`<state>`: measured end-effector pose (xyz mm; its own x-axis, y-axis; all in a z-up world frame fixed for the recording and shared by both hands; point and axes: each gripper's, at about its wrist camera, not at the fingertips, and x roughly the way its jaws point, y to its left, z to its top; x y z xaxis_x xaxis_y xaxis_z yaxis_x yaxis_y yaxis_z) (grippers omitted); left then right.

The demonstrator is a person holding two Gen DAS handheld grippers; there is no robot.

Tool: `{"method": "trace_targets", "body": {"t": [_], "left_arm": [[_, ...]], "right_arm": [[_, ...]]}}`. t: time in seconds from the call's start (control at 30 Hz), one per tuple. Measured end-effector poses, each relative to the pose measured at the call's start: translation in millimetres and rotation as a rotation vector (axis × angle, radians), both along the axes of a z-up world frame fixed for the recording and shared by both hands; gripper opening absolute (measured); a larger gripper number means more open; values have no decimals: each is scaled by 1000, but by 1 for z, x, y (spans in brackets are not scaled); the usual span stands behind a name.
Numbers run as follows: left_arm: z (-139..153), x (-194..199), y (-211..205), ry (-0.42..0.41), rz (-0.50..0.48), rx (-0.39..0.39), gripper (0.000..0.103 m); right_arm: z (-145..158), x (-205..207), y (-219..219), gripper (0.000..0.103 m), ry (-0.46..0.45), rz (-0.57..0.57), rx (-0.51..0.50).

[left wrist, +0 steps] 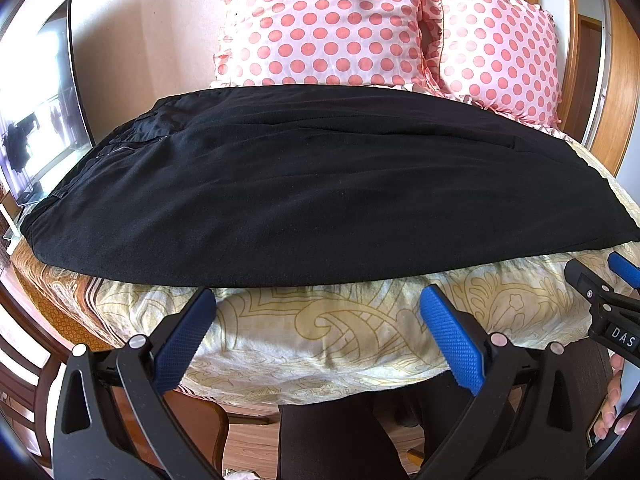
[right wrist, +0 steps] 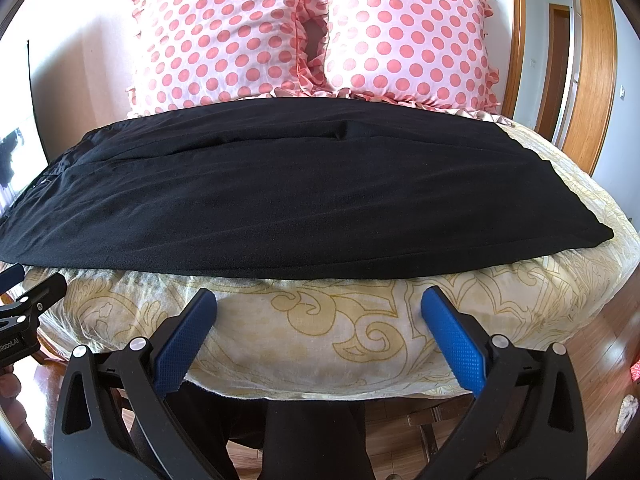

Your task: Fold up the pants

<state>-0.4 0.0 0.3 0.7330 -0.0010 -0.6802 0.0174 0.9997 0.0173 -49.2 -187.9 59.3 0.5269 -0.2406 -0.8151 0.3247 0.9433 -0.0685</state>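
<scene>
Both my tools hang wide and empty at the bed's near edge, my left tool point(left wrist: 318, 300) and my right tool point(right wrist: 319, 300) side by side. Just beyond, the black pants point(left wrist: 320, 188) lie flat across the yellow patterned bedcover point(right wrist: 320, 332), waistband left. Two pink dotted pillows point(right wrist: 312, 36) stand at the far side.

Black soft-fabric pants point(left wrist: 320, 184) lie flat across bed w/ pale yellow patterned cover point(left wrist: 340, 328), folded lengthwise, waistband & zip at left, leg hems at right, front edge near bed's edge, few creases.
</scene>
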Motion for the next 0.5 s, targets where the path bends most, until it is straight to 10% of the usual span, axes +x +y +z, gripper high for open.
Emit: {"method": "trace_targets", "body": {"t": [0.5], "left_arm": [[0, 0, 0, -1, 0, 0, 101]], "right_arm": [[0, 0, 0, 102, -1, 0, 0]]}}
